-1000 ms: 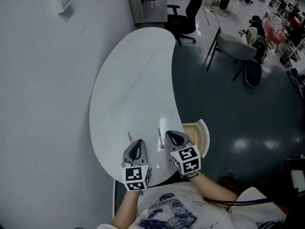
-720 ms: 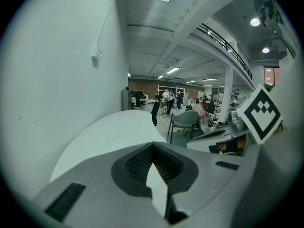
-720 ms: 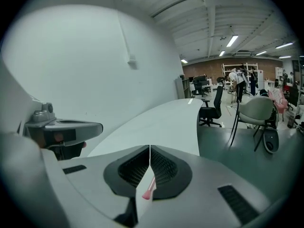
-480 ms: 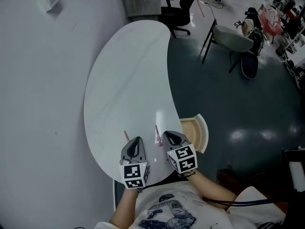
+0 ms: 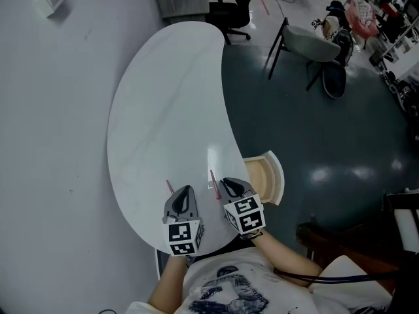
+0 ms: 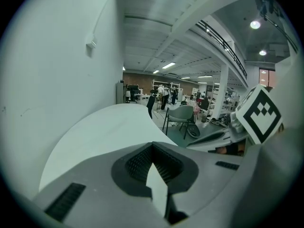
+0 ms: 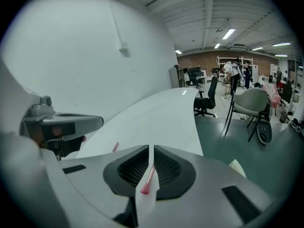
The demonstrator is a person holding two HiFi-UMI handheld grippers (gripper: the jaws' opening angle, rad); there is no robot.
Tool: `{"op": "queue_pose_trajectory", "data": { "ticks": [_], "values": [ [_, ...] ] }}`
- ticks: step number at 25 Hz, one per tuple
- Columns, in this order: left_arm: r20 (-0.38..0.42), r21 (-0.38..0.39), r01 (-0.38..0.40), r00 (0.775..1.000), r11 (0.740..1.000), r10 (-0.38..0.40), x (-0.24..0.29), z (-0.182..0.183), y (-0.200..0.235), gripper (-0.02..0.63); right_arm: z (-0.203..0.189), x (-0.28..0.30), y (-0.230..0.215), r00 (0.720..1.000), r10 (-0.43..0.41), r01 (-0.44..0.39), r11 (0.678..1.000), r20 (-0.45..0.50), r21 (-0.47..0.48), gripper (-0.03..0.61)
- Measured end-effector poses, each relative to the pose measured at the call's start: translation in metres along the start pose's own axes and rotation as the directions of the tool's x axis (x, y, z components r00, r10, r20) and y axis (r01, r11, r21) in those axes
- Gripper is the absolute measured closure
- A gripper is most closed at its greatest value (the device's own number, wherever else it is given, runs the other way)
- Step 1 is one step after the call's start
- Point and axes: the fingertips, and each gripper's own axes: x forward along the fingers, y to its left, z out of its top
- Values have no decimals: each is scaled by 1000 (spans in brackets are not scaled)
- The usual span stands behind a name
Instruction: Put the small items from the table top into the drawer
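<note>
The right gripper (image 7: 152,147) has its jaws closed together on nothing; one pink stick (image 7: 147,178) lies on the white table (image 5: 170,97) just below its tips; the left gripper (image 6: 152,145) is likewise closed and empty, with a second pink stick (image 5: 169,186) just beyond it; two sticks in all; one open drawer (image 5: 272,175) at the table's near right edge.
</note>
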Motion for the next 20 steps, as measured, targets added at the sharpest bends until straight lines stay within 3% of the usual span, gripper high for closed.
{"op": "queue_pose_trajectory", "data": {
  "ticks": [4, 14, 20],
  "values": [
    [-6, 2, 19, 1000, 1000, -19, 4, -3, 3, 594, -14, 11, 2, 999, -5, 5, 1000, -43, 11, 548],
    [-47, -19, 39, 998, 999, -39, 18, -20, 20, 594, -38, 42, 2, 993, 5, 0, 999, -120, 40, 445],
    [-59, -20, 49, 997, 999, -51, 23, -23, 25, 594, -52, 57, 0, 984, -20, 22, 1000, -177, 12, 443]
  ]
}}
